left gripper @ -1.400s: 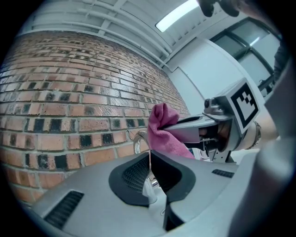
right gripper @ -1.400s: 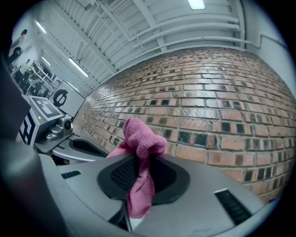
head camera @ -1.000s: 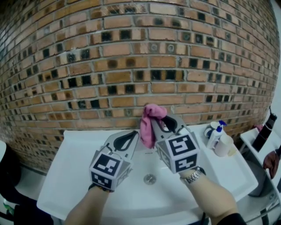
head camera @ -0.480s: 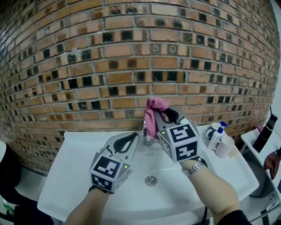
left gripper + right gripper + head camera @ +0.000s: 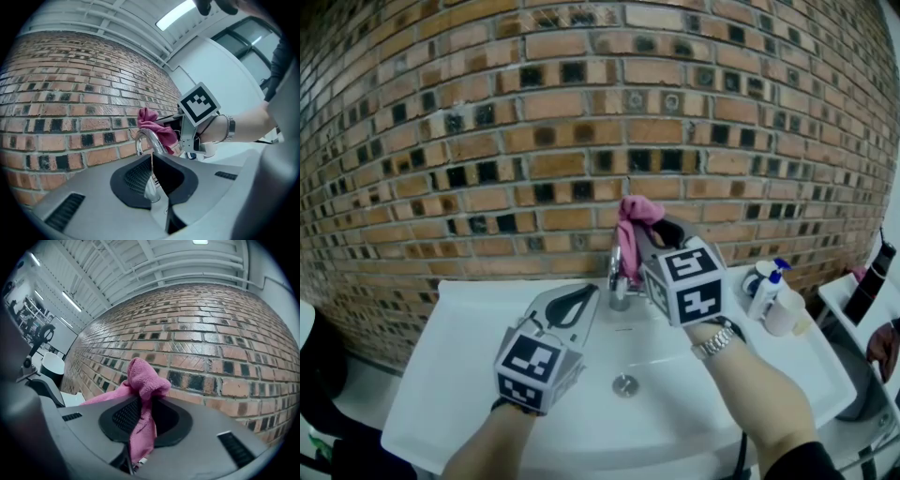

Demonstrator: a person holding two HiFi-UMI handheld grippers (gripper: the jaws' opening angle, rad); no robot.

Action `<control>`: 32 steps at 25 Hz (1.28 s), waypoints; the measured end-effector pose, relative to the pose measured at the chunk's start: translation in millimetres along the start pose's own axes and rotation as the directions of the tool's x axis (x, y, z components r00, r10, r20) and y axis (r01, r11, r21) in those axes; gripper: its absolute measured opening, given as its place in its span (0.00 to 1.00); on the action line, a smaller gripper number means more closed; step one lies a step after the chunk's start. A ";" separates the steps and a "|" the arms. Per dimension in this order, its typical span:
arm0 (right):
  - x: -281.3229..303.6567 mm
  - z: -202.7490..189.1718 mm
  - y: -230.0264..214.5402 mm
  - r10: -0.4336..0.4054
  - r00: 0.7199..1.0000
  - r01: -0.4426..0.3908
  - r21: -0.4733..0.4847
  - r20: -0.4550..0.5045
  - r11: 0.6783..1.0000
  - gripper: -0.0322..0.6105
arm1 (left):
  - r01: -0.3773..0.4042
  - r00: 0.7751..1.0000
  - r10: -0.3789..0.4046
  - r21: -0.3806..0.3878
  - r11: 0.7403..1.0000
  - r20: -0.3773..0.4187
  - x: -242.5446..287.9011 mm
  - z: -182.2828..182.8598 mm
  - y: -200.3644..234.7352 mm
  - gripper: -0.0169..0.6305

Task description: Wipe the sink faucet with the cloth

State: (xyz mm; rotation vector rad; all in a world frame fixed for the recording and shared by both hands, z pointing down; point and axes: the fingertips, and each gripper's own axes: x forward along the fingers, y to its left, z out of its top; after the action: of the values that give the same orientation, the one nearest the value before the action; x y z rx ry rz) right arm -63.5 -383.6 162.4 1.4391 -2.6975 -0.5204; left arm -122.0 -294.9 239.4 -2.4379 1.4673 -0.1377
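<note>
The chrome faucet (image 5: 619,281) rises at the back of the white sink (image 5: 469,347), below the brick wall. My right gripper (image 5: 639,231) is shut on the pink cloth (image 5: 632,236), which hangs against the faucet's top and right side. In the right gripper view the pink cloth (image 5: 140,404) is pinched between the jaws and bunches above them. My left gripper (image 5: 587,298) is shut with nothing in it, its tips just left of the faucet's base. The left gripper view shows the faucet (image 5: 149,161) straight ahead past the closed jaws, with the cloth (image 5: 157,129) behind its arch.
A drain (image 5: 624,384) lies in the middle of the basin. A pump bottle (image 5: 762,290) and a white cup (image 5: 780,312) stand on the sink's right rim. A dark bottle (image 5: 867,281) stands on a shelf at the far right. The brick wall (image 5: 534,141) rises close behind the faucet.
My right gripper has carried the pink cloth up and to the right along the faucet. The faucet's spout now shows left of the cloth. My left gripper has stayed put.
</note>
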 end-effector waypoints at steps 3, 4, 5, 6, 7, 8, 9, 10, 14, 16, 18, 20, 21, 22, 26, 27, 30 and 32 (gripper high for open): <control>4.5 -2.5 -2.2 -0.004 1.000 0.004 -0.001 -0.006 1.000 0.16 | 0.000 1.000 0.000 -0.001 1.000 -0.002 0.1 -1.3 0.7 0.05; 6.3 -3.5 -3.0 -0.005 1.000 0.005 0.000 -0.009 1.000 0.16 | 0.000 1.000 0.000 -0.001 1.000 -0.003 0.2 -1.6 0.8 0.05; 7.9 -4.7 -3.9 -0.006 1.000 0.006 0.000 -0.013 1.000 0.16 | 0.000 1.000 0.000 -0.002 1.000 -0.004 0.3 -1.9 0.7 0.05; 9.4 -6.0 -4.8 -0.007 1.000 0.007 0.002 -0.016 1.000 0.16 | 0.000 1.000 0.000 -0.002 1.000 -0.005 0.4 -2.2 0.4 0.05; 10.7 -7.4 -5.7 -0.008 1.000 0.008 0.002 -0.019 1.000 0.16 | 0.000 1.000 0.000 -0.001 1.000 -0.006 0.4 -2.6 0.1 0.05; 12.0 -8.9 -6.8 -0.010 1.000 0.010 0.002 -0.023 1.000 0.16 | -0.001 1.000 0.001 -0.001 1.000 -0.007 0.3 -2.9 0.1 0.05; 13.5 -10.4 -7.9 -0.011 1.000 0.011 0.001 -0.028 1.000 0.16 | -0.002 1.000 0.002 -0.001 1.000 -0.008 0.3 -3.2 0.3 0.05; 15.1 -11.7 -9.1 -0.013 0.999 0.013 0.000 -0.031 1.000 0.15 | -0.003 1.000 0.003 -0.001 1.000 -0.009 0.3 -3.3 0.6 0.05; 21.3 -16.9 -11.8 -0.015 0.999 0.015 0.000 -0.048 1.000 0.15 | -0.003 1.000 0.003 -0.005 1.000 -0.014 0.2 -4.5 0.9 0.05; 24.5 -21.0 -13.4 -0.016 0.998 0.016 0.000 -0.059 1.000 0.15 | -0.003 1.000 0.003 -0.005 1.000 -0.017 0.2 -5.5 1.0 0.05; 28.1 -25.6 -15.1 -0.018 0.997 0.018 0.001 -0.069 1.000 0.15 | -0.004 1.000 0.004 -0.004 1.000 -0.019 0.5 -6.3 1.4 0.05; 31.6 -30.5 -16.1 -0.019 0.997 0.019 0.004 -0.080 1.000 0.15 | -0.005 1.000 0.005 -0.004 1.000 -0.020 0.5 -6.6 2.0 0.05; 33.1 -33.2 -16.4 -0.019 0.996 0.020 0.005 -0.087 1.000 0.15 | -0.006 1.000 0.006 -0.004 1.000 -0.020 0.4 -6.6 2.3 0.05; 34.5 -36.2 -16.8 -0.020 0.995 0.020 0.006 -0.094 1.000 0.15 | -0.006 1.000 0.006 -0.005 1.000 -0.020 0.1 -6.4 2.5 0.05; 40.5 -47.8 -18.4 -0.024 0.993 0.025 0.009 -0.120 1.000 0.15 | -0.009 1.000 0.008 -0.008 1.000 -0.022 -0.3 -6.4 3.2 0.05; 41.8 -50.3 -18.5 -0.025 0.992 0.026 0.009 -0.125 1.000 0.15 | -0.009 1.000 0.009 -0.008 1.000 -0.023 -0.3 -6.6 3.3 0.05; 45.3 -59.3 -18.5 -0.025 0.989 0.026 0.005 -0.146 1.000 0.15 | -0.009 1.000 0.009 -0.006 1.000 -0.025 -0.5 -7.6 3.6 0.05; 46.9 -66.2 -17.8 -0.027 0.986 0.028 0.005 -0.163 1.000 0.15 | -0.008 1.000 0.008 -0.004 1.000 -0.027 -0.8 -8.4 3.5 0.05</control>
State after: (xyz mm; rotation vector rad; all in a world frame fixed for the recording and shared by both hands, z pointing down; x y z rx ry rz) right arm -63.3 -449.0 213.6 1.4533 -2.5595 -0.3769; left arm -127.3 -297.5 246.4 -2.4425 1.4904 -0.1665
